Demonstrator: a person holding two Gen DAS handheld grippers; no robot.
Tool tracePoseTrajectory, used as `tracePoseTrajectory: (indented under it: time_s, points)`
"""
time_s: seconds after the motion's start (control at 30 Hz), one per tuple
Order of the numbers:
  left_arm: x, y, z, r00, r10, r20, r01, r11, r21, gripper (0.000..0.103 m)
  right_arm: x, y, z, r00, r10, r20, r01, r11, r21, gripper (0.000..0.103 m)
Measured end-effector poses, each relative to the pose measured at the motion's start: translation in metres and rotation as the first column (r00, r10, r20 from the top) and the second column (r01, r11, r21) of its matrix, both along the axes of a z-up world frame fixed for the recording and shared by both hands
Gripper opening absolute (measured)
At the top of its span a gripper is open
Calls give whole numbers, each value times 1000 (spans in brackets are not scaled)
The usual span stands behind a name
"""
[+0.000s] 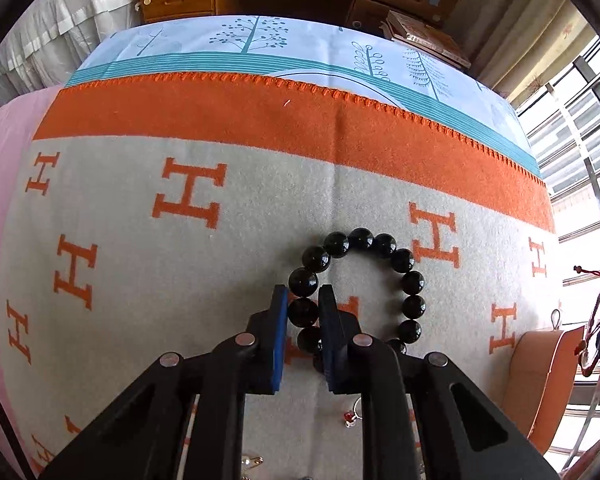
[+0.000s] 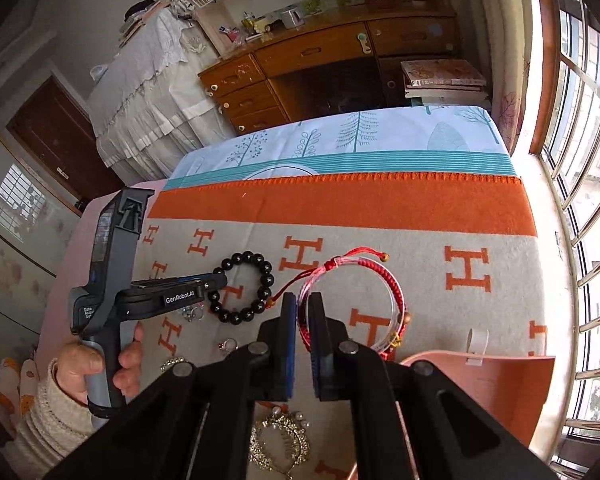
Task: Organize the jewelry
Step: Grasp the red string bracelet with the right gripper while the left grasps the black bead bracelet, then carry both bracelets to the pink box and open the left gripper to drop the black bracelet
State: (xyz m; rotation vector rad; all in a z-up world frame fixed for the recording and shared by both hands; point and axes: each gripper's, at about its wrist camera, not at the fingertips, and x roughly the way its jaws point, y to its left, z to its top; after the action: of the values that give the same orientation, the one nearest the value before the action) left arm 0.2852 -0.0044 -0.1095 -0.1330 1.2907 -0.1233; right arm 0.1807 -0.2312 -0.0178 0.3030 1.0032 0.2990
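now left hand-held gripper (image 1: pixel 303 304) pinching black bead bracelet (image 1: pixel 360 280), right hand-held gripper (image 2: pixel 302 306) pinching red bracelet (image 2: pixel 356 304)

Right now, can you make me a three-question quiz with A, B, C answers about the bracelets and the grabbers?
1. Where does the black bead bracelet lie?
A. on the blanket with orange H letters
B. in a drawer
C. on the windowsill

2. What colour is the braided cord bracelet?
A. green
B. red
C. yellow

3. What is the right gripper doing?
A. wide open over nothing
B. holding a ring
C. shut on the braided cord bracelet

Answers: 1 A, the beads rest on the blanket. 2 B, its cord is red. 3 C, its pads pinch that band; the left gripper likewise clamps a black bead.
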Motion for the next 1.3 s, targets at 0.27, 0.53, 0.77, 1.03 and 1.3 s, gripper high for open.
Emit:
tracePoseTrajectory:
  time_s: [0.27,0.53,0.77,1.03,1.3]
  points:
    - [-43,-23,67,990,-54,132,61,997,-47,13,-55,-34,19,994,-64,83,58,995,76,6]
    - [-91,-77,131,949,-204,242,219,975,-36,13,-107,-70,22,981,-142,132,122,982,144,6]
    - [-128,-148,164,892,-348,290,370,929,-24,13,-146,-97,14,963,-217,160,192,969,155,6]
    - [-147,-239,144,837,-494,235,499,866,45,13,-171,-124,3,944,-294,148,270,949,160,6]
    - [-138,-282,79,832,-542,119,528,839,133,14,-176,-133,-5,938,-313,148,293,945,146,6]
